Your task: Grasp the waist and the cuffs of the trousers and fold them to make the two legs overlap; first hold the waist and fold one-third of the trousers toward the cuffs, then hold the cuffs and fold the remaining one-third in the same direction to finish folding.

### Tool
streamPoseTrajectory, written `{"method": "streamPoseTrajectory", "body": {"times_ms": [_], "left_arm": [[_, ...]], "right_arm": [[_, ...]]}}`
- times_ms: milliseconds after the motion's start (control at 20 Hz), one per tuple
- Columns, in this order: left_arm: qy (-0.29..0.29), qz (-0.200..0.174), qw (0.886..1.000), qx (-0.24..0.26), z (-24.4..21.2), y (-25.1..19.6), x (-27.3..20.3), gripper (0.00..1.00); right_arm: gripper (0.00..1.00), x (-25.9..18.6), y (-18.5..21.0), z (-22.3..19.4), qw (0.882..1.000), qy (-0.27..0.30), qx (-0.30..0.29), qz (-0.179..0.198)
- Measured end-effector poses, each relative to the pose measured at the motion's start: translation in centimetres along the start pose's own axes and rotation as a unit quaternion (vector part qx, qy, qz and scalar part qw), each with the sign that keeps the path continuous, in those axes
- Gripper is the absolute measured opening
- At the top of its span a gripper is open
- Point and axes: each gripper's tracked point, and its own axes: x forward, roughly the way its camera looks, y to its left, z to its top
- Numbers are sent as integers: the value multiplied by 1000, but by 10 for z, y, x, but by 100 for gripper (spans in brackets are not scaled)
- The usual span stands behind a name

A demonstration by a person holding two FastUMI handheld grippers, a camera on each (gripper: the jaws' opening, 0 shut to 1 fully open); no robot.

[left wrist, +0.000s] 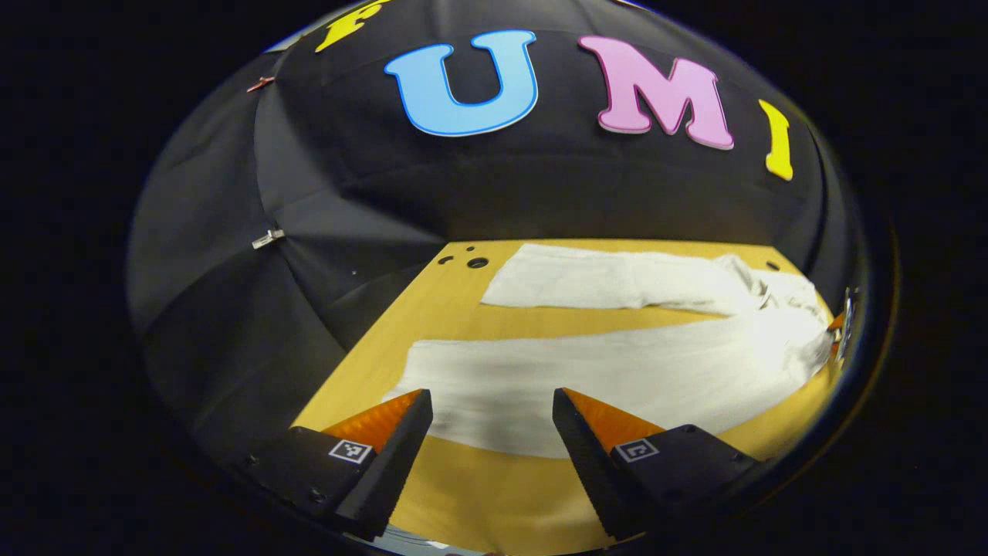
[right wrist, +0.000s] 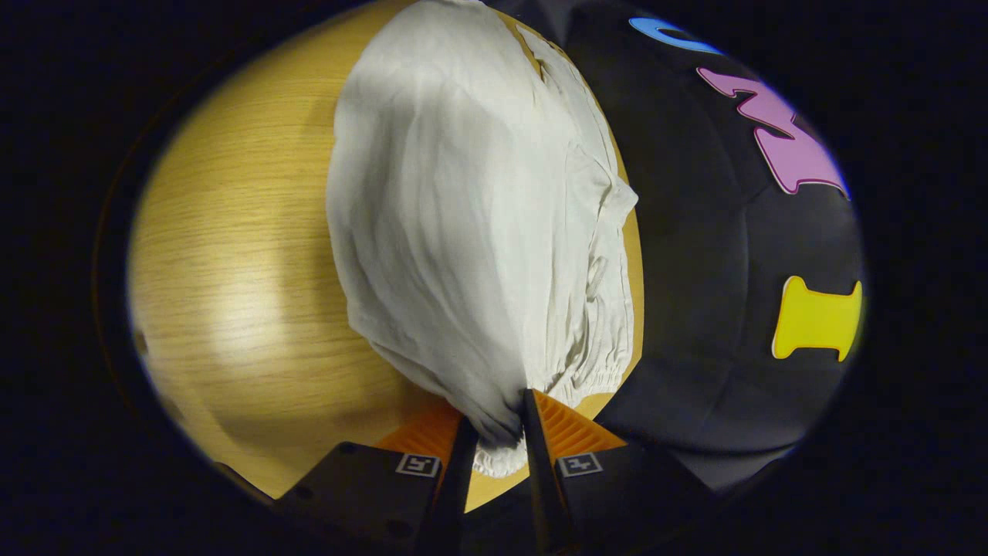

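Note:
White trousers [left wrist: 617,371] lie spread on the wooden table [left wrist: 432,309], legs apart, in the left gripper view. The near leg's cuff end [left wrist: 432,386] lies just ahead of my left gripper [left wrist: 492,409], which is open and hovers over the cloth without holding it. The far leg [left wrist: 602,278] runs along the back of the table. In the right gripper view, my right gripper [right wrist: 498,425] is shut on the gathered waist [right wrist: 502,432] of the trousers [right wrist: 463,216], whose cloth rises away from the fingers. The other gripper [left wrist: 840,324] peeks in at the waist end.
Black cloth walls close in the table on the far side and the left. Small holes [left wrist: 477,262] mark the table's far left corner. Bare wood [right wrist: 231,255] lies left of the trousers in the right gripper view; the table edge [right wrist: 633,309] runs close on their right.

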Motion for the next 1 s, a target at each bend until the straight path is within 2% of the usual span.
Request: {"method": "streamPoseTrajectory", "body": {"times_ms": [50,100,200,250,350,400,500,600,750,800,1000], "left_arm": [[6,7,1000,29,-9,11,7,98],[10,12,998,61,-17,20,12,98],[26,17,991,131,-33,47,20,98],[34,19,986,165,-42,60,25,98],[38,34,971,232,-53,89,34,98],[46,43,963,261,-59,103,39,98],[61,40,948,310,-75,118,44,98],[68,13,923,378,-81,118,42,98],[99,-19,866,490,-106,124,69,98],[105,-29,852,512,-111,123,77,97],[91,-68,813,571,-103,106,94,92]], "right_arm": [[36,3,0,1,1000,5,-2,-2],[26,6,-1,0,1000,5,-4,-5],[20,6,1,-2,1000,12,10,3],[15,3,1,0,999,17,31,14],[13,0,2,2,994,22,102,44],[9,1,2,1,990,23,127,57],[9,5,-2,3,991,16,113,71],[9,2,0,5,993,14,84,76],[6,3,0,4,993,22,85,79],[6,3,0,4,994,24,79,77],[6,3,1,5,996,29,53,70]]}}
